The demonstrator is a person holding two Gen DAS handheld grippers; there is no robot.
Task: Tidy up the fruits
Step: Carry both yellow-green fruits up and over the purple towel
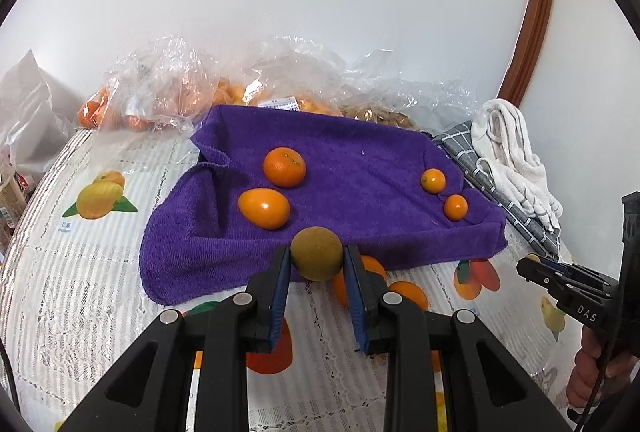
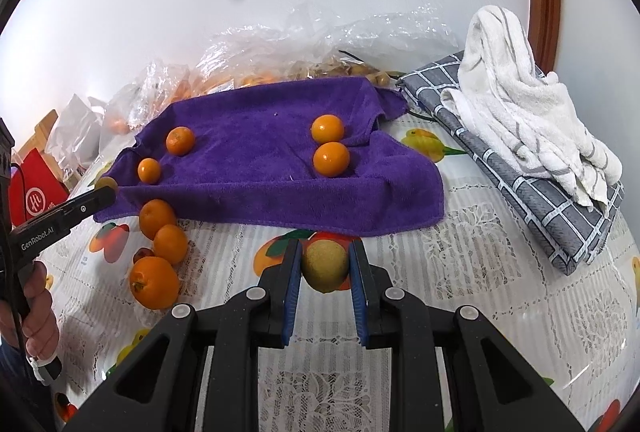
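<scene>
Left wrist view – both my grippers had a small brownish-green fruit each

My left gripper (image 1: 316, 258) was clamped on a brownish fruit (image 1: 316, 253) at the purple towel's (image 1: 360, 152) near edge; my right gripper (image 2: 325, 266) pinched a yellow-green fruit (image 2: 325, 265) above the tablecloth (image 2: 460, 272). Four orange fruits already sat on the towel – I figured I should set mine down gently in a clear spot so nothing rolled off.

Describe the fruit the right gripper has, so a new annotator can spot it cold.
Start at the purple towel on the fruit-print tablecloth. Just in front of its near edge, the right gripper is shut on a small round fruit. It is dull yellow-green and speckled; the fruits on the towel and the loose oranges to its left are glossy orange.
</scene>
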